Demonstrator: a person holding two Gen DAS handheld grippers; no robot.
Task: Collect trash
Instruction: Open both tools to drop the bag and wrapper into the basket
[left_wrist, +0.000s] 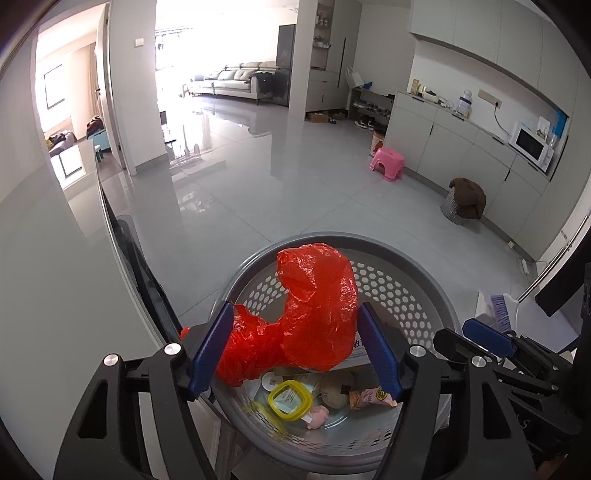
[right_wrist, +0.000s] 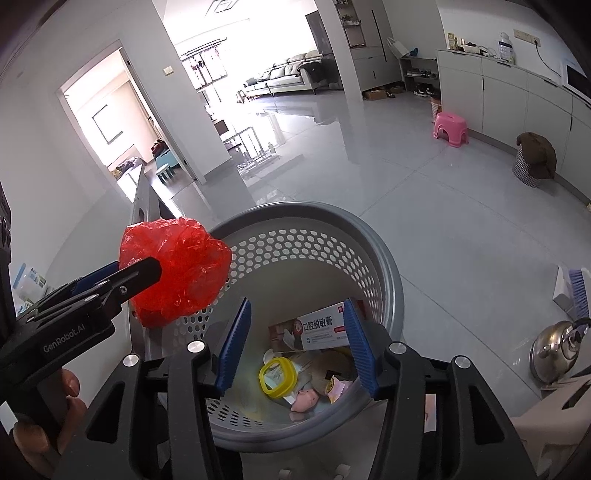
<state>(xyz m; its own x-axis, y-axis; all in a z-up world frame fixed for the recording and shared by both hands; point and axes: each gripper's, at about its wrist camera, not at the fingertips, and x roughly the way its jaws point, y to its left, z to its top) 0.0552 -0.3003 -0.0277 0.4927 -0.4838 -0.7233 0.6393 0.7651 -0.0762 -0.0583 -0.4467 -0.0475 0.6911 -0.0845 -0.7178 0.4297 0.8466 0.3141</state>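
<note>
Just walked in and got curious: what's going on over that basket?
A person is clearing trash with a hand-held tool in each hand. The left tool stands open over the grey perforated basket, with a crumpled red plastic bag between its fingers, not visibly clamped. The right tool is open and empty above the same basket. Inside already lie a toothpaste box, a yellow ring lid and a small pink toy.
</note>
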